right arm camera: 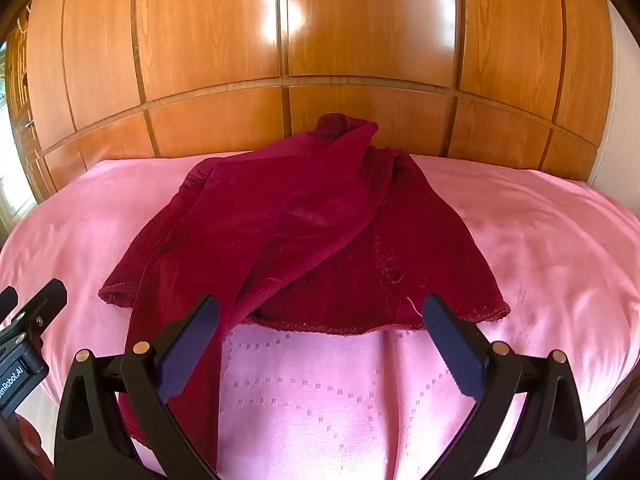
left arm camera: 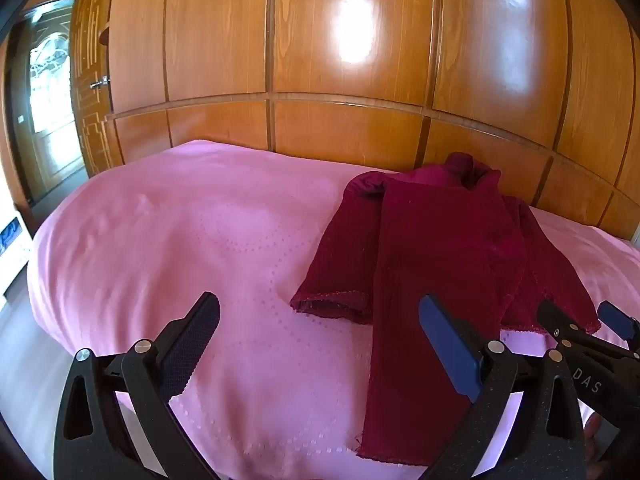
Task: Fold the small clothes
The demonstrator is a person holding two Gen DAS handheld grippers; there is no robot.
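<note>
A wall of glossy wooden wardrobe panels [right arm camera: 360, 40] rises behind the bed [right arm camera: 540, 240], which is covered with a pink sheet patterned with dotted lines. A dark red garment [right arm camera: 320, 220] lies spread on the sheet toward the far edge, collar bunched at that edge, hem facing the near edge, with 1 long strip trailing down to the near edge. The left gripper [left arm camera: 320, 344] and right gripper [right arm camera: 320, 344] hover above the near edge, fingers spread wide, holding nothing.
</note>
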